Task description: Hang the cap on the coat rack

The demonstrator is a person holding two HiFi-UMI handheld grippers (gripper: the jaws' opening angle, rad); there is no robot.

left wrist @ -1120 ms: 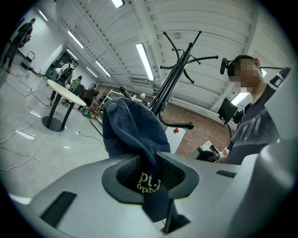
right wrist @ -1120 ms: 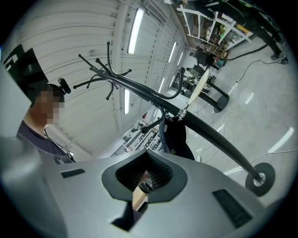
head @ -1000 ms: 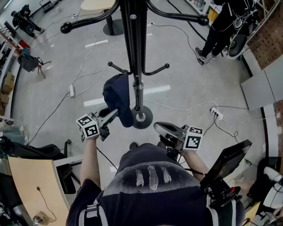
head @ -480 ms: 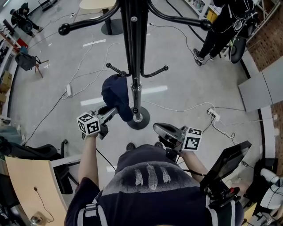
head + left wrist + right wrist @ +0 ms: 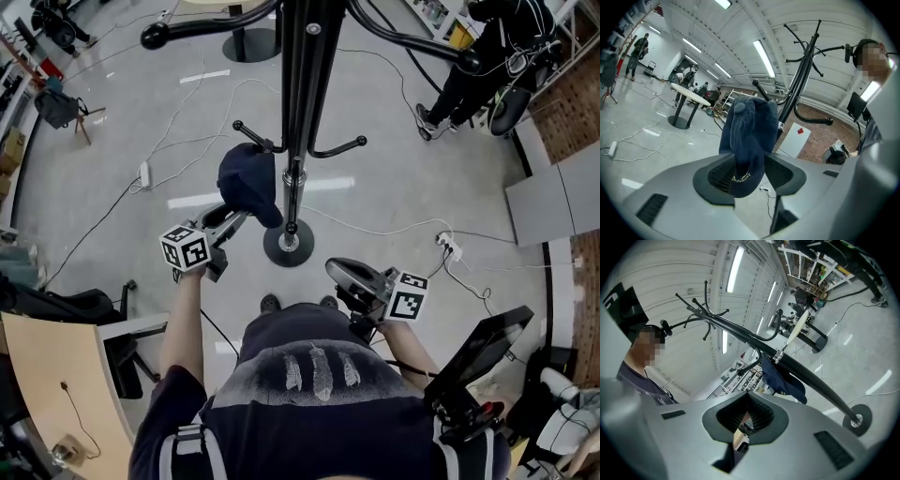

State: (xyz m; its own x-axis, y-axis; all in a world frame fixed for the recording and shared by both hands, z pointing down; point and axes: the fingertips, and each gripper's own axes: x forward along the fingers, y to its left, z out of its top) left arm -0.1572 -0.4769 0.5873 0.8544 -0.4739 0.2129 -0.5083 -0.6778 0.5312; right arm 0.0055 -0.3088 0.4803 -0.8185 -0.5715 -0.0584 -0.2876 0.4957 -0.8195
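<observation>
Our left hand-held gripper point(image 5: 749, 171) is clamped on the edge of the dark blue cap point(image 5: 749, 131), and the cloth fills the space between its jaws. The right hand-held gripper point(image 5: 745, 416) has its jaws drawn together on nothing and sits low, close to our body, well apart from the work.

The cap is lifted with its crown uppermost, close beside the black pole of the coat rack point(image 5: 298, 94) and right up at the lower left hook point(image 5: 248, 131). From the head view the crown looks to be touching or just under that hook, but we cannot tell whether it has caught on it. We judge the carrying and lifting as done. What is left is to seat the cap over the hook and let go, since the gripper holds it for now.

Below, the round base point(image 5: 288, 242) of the rack stands on a smooth pale grey floor point(image 5: 394, 178) that shows streaks of reflected ceiling light. White cables trail across it to a power strip point(image 5: 143, 173). Farther off we see a round table point(image 5: 689, 96), another person point(image 5: 478, 56) standing near a brick wall point(image 5: 567, 84) – a large, open workshop room.
</observation>
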